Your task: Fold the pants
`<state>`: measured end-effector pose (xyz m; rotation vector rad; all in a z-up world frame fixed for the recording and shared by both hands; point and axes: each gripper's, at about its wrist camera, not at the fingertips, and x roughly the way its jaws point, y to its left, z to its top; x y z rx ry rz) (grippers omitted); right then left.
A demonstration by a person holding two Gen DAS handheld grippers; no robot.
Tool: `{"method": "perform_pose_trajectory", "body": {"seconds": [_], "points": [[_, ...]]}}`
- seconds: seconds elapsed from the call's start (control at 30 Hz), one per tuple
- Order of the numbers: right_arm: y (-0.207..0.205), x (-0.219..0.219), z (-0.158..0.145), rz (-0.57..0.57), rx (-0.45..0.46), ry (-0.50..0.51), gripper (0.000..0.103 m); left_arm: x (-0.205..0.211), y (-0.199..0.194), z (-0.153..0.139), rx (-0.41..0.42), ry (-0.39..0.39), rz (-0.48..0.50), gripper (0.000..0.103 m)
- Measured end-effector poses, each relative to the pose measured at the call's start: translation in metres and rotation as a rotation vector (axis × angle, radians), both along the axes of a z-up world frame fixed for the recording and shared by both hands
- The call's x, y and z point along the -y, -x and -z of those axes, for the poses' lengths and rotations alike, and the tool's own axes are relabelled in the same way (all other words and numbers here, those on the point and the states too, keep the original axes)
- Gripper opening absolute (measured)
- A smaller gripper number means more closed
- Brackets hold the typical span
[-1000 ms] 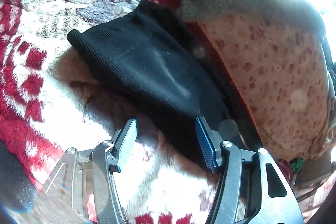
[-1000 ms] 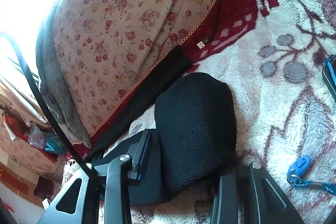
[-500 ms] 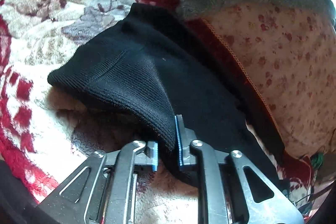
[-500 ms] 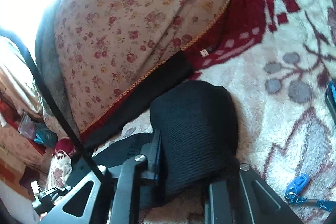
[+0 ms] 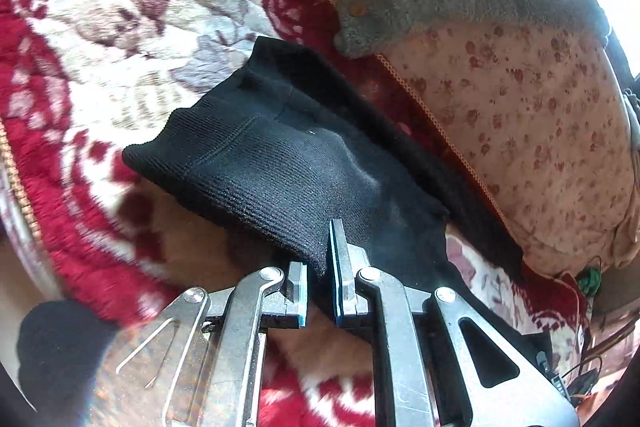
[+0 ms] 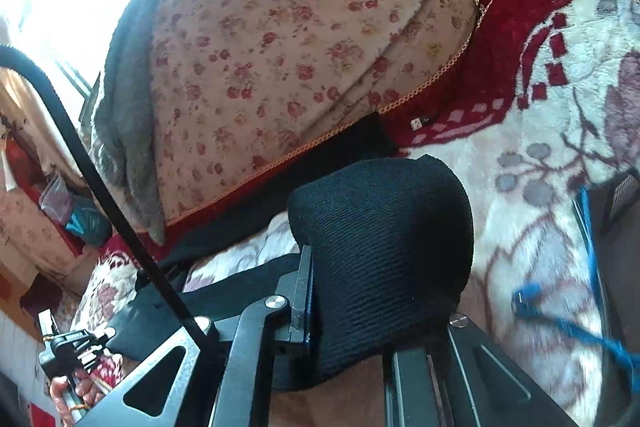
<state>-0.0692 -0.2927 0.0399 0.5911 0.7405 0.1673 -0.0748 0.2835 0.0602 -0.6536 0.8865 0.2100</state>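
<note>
Fuzzy red-and-cream blanket (image 5: 120, 27) covers the bed, with a floral quilt (image 6: 300, 27) alongside. Black pants (image 5: 280, 155) lie on it, one edge lifted. Left claw (image 5: 318, 279) has pinched tight on that edge; right claw (image 6: 360, 307) is clamped on a bunched fold too.

Silver hand-held gripper (image 5: 320, 279) — blue pads, black one (image 6: 360, 307)
</note>
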Motion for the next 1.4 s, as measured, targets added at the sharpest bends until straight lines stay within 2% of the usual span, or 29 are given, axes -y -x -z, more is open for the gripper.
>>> {"method": "perform_pose_trajectory", "body": {"seconds": [0.07, 0.13, 0.2, 0.27, 0.37, 0.5, 0.6, 0.7, 0.77, 0.9, 1.07, 1.13, 1.17, 1.4], "points": [[0.012, -0.004, 0.0, -0.019, -0.021, 0.01, 0.01, 0.001, 0.009, 0.002, -0.017, -0.026, 0.002, 0.008], [0.021, -0.005, 0.005, 0.008, -0.059, 0.067, 0.011, 0.0, 0.01, 0.01, -0.06, -0.024, 0.005, 0.01], [0.02, 0.001, 0.015, 0.049, -0.135, 0.111, 0.014, -0.005, 0.012, 0.02, -0.115, -0.014, -0.034, 0.014], [0.02, 0.01, 0.023, 0.097, -0.206, 0.128, 0.014, -0.008, 0.019, 0.019, -0.125, -0.048, -0.071, 0.018], [0.027, 0.02, 0.017, 0.14, -0.2, 0.179, 0.016, -0.012, 0.03, 0.006, -0.11, -0.136, -0.113, 0.019], [0.033, 0.029, -0.002, 0.181, -0.156, 0.239, 0.018, -0.013, 0.042, -0.015, -0.072, -0.224, -0.121, 0.019], [0.036, 0.033, -0.02, 0.216, -0.124, 0.285, 0.022, -0.01, 0.047, -0.027, -0.05, -0.259, -0.103, 0.02], [0.038, 0.04, -0.04, 0.251, -0.089, 0.313, 0.025, -0.001, 0.043, -0.034, -0.028, -0.254, -0.07, 0.042], [0.039, 0.044, -0.053, 0.258, -0.058, 0.301, 0.026, 0.007, 0.04, -0.036, -0.016, -0.259, -0.056, 0.044], [0.036, 0.037, -0.064, 0.2, -0.026, 0.251, 0.028, 0.029, 0.026, -0.036, -0.021, -0.282, -0.007, 0.044], [0.021, 0.005, -0.059, 0.081, -0.024, 0.221, 0.031, 0.054, 0.013, -0.036, -0.015, -0.302, 0.05, 0.044], [0.012, -0.01, -0.055, 0.037, -0.029, 0.195, 0.039, 0.061, 0.008, -0.037, -0.01, -0.312, 0.062, 0.044], [0.009, -0.016, -0.053, 0.02, -0.031, 0.184, 0.047, 0.064, 0.004, -0.037, -0.009, -0.312, 0.074, 0.044], [-0.017, -0.055, -0.039, -0.098, -0.046, 0.145, 0.048, 0.083, -0.014, -0.032, -0.02, -0.32, 0.125, 0.044]]}}
